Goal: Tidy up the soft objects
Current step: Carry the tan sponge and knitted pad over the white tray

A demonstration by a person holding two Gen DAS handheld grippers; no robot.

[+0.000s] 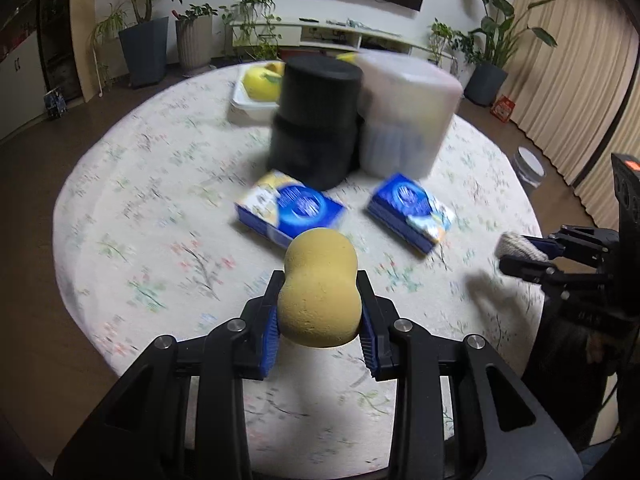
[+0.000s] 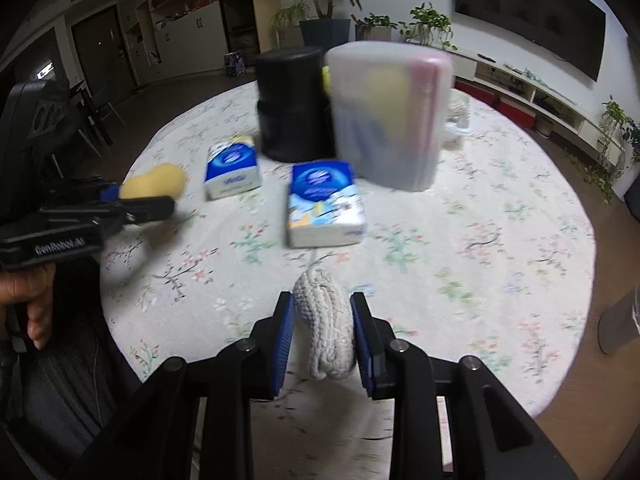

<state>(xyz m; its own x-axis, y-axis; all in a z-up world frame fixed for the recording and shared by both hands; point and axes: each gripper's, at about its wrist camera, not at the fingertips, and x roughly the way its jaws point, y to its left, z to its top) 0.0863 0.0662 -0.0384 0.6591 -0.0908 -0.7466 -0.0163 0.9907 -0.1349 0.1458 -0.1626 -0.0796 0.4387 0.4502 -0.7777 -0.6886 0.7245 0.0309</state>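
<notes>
My left gripper (image 1: pixel 320 300) is shut on a yellow peanut-shaped sponge (image 1: pixel 318 288) and holds it above the near part of the round table; the sponge (image 2: pixel 154 186) also shows in the right wrist view. My right gripper (image 2: pixel 323 320) is shut on a white knitted cloth roll (image 2: pixel 325 320), also above the table; the roll (image 1: pixel 518 246) shows at the right of the left wrist view. Two blue tissue packs (image 1: pixel 290 208) (image 1: pixel 412 208) lie mid-table, in front of a black cylinder container (image 1: pixel 316 120) and a translucent plastic bin (image 1: pixel 404 112).
A white tray (image 1: pixel 248 102) holding a yellow object stands at the table's far side. The table has a floral cloth (image 1: pixel 160 220). Potted plants, a TV stand and curtains lie beyond it. A person's hand (image 2: pixel 28 300) holds the left gripper handle.
</notes>
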